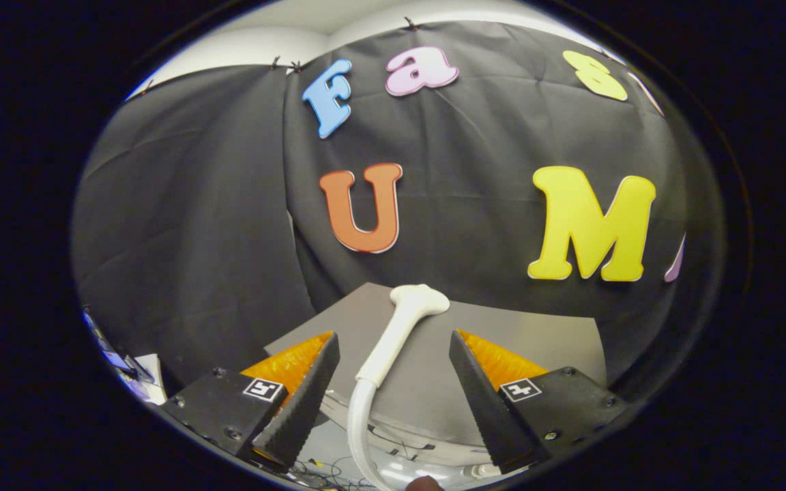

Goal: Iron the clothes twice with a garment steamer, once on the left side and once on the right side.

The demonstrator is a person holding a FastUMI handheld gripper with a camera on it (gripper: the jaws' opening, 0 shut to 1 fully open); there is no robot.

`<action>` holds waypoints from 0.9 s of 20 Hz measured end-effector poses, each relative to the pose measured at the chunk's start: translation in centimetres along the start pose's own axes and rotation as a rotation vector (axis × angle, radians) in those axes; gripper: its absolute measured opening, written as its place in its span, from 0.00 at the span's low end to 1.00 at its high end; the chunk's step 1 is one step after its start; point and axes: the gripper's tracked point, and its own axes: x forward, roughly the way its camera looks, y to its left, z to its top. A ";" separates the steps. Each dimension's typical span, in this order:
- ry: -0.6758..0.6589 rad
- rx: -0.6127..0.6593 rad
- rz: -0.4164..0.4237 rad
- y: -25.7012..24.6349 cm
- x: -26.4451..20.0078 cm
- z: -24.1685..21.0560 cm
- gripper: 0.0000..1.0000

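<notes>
The black cloth wall of the booth stands behind everything. Below it lies a grey board on a rounded grey-and-white desk, reaching back toward the cloth. The tool is released — its two fingers stand wide apart, touching nothing. Between them, clear of both, runs the white garment steamer: its handle slants up over the grey board to a flat head beyond the fingertips, and its pale hose curves down from the handle's near end.
</notes>
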 end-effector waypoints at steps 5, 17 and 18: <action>0.192 0.007 -0.040 -0.3 7.1 -2.6 1.00; 0.379 0.065 -0.166 0.5 12.5 -6.8 0.81; 0.383 0.064 -0.173 0.7 12.5 -6.9 0.80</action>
